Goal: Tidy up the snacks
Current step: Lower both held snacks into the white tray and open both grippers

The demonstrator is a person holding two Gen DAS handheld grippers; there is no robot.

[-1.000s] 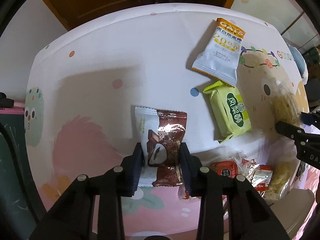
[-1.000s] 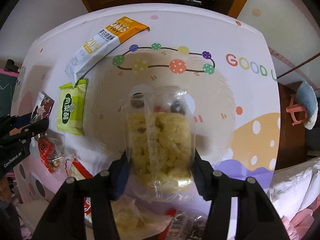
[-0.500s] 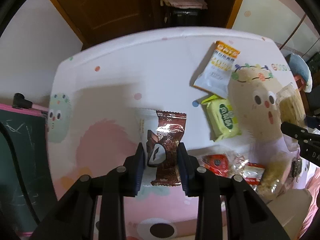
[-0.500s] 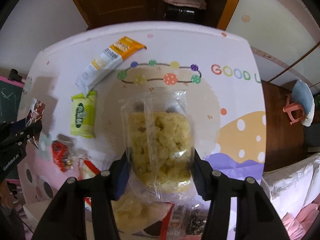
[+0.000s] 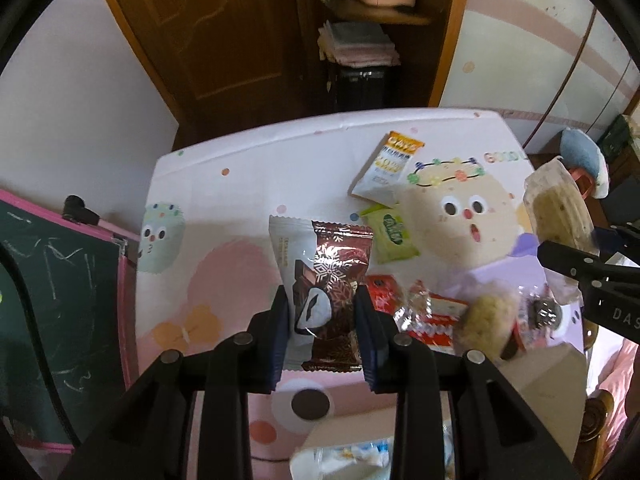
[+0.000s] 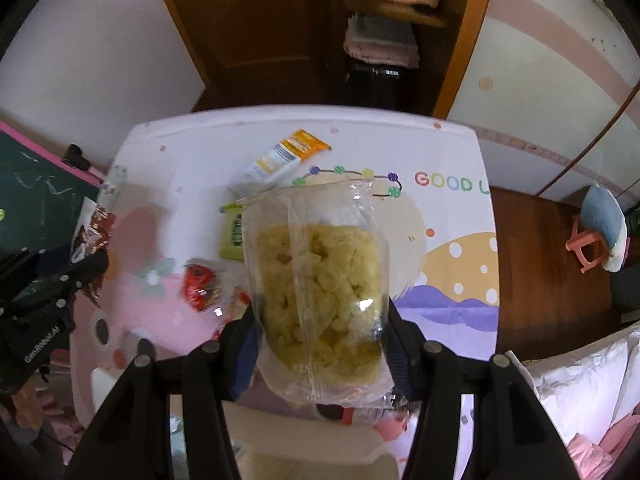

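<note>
My left gripper (image 5: pixel 321 320) is shut on a brown and white chocolate snack packet (image 5: pixel 320 280) and holds it well above the table. My right gripper (image 6: pixel 320 332) is shut on a clear bag of yellow puffed rice cake (image 6: pixel 318 292), also held high; the bag shows in the left wrist view (image 5: pixel 560 212). On the table lie an orange and white oat bar packet (image 5: pixel 390 174), a green packet (image 5: pixel 390 238), a red packet (image 5: pixel 382 292) and red and white wrapped snacks (image 5: pixel 430 318). The left gripper also shows in the right wrist view (image 6: pixel 84 252).
The table has a cartoon-print cloth (image 6: pixel 452 216). A white box edge (image 5: pixel 556 364) sits at the front right. A green chalkboard with pink frame (image 5: pixel 60 288) stands left of the table. A wooden door and shelf are behind it, a small pink stool (image 6: pixel 588 248) to the right.
Both grippers have risen and pulled back from the table with their packets still held; the table looks smaller and more of the room shows.
</note>
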